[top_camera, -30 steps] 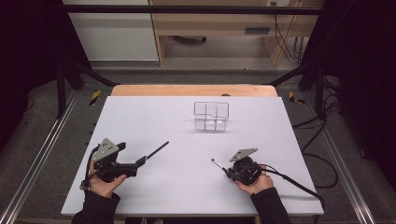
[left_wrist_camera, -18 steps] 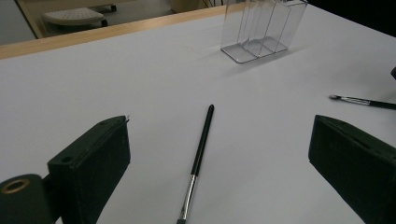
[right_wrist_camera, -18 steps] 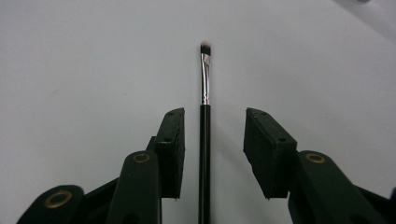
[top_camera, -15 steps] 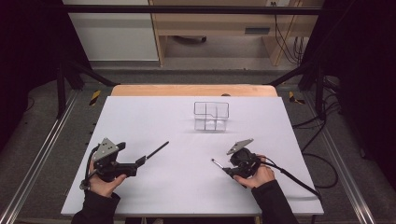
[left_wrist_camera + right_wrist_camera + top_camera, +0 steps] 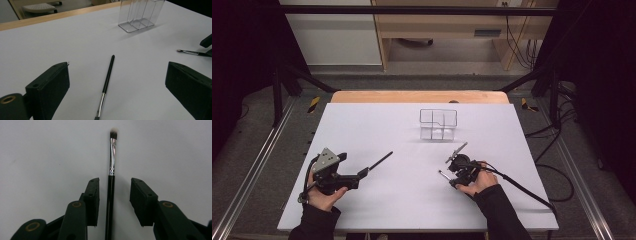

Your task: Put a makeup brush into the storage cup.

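Lately the right gripper (image 5: 115, 180) has shifted a little toward the holder (image 5: 438, 124) compared with a second ago, and the high view shows it rolled over, so its grey plate now shows edge-on. Its jaws have just been closing, with the brush (image 5: 111, 157) between them. They stand partly spread on either side of the black handle: a clear gap shows at the right pad, while the left pad sits so close that it may be grazing the handle, though the view does not settle it. Nothing is pinched yet. The brush lies on the white table (image 5: 377, 130), bristles pointing away from the gripper, well short of the holder.

The left gripper (image 5: 117, 67) is where it was, jaws spread wide and empty. A second brush (image 5: 107, 80) lies on the table in front of it, roughly midway between the jaws, handle end pointing toward the holder, which stands empty near the far edge.

My reading is that the right hand is lining up for a pick: the jaws are squared to the handle and need only finish closing before a lift toward the holder. Neither brush has been moved so far.
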Demonstrator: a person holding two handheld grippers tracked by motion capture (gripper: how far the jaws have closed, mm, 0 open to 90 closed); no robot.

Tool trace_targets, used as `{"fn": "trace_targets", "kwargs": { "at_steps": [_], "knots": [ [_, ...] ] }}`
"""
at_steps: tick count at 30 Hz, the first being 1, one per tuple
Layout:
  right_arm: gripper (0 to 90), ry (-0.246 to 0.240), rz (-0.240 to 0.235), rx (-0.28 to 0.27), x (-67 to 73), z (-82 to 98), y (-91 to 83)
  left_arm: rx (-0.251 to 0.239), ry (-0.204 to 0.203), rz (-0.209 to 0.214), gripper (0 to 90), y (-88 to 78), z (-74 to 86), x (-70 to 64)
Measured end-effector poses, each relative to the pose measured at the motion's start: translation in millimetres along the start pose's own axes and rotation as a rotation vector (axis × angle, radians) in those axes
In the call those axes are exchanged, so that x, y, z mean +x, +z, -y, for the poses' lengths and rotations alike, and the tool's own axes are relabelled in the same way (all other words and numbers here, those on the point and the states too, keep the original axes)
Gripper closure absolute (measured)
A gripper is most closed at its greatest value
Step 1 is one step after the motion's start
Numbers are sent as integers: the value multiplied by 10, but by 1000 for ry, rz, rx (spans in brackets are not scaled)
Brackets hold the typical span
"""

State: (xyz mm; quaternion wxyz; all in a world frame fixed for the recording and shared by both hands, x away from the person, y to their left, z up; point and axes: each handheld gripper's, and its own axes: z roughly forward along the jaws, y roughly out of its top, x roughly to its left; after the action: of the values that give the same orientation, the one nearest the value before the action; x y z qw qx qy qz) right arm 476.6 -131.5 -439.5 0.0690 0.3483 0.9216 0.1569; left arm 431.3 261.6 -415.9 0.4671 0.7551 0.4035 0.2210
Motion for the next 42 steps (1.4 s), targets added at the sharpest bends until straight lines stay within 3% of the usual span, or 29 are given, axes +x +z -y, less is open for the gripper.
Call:
{"fn": "trace_targets", "kwargs": {
  "at_steps": [12, 17, 18, 19, 22, 25, 34, 42],
  "knots": [
    [726, 0, -19, 69, -4, -41, 102, 9, 5, -1, 45, 14, 3, -5],
    [783, -2, -20, 87, 5, -49, 105, 13, 6, -1, 45, 19, 5, -8],
    [795, -21, -16, 84, -5, -48, 112, 13, 7, -1, 45, 19, 5, -9],
    [803, -4, -16, 98, 11, -64, 106, 13, 7, -1, 45, 19, 5, -10],
    [831, -24, -8, 115, 28, -89, 116, 13, 7, 0, 45, 20, 4, -9],
    [840, -12, -3, 144, 54, -122, 115, 13, 6, -1, 45, 21, 5, -8],
    [843, -2, -5, 144, 51, -120, 106, 15, 10, -2, 45, 22, 5, -13],
    [844, 22, -5, 16, 1, -100, -110, 13, 10, -2, 45, 20, 4, -20]
  ]
}}
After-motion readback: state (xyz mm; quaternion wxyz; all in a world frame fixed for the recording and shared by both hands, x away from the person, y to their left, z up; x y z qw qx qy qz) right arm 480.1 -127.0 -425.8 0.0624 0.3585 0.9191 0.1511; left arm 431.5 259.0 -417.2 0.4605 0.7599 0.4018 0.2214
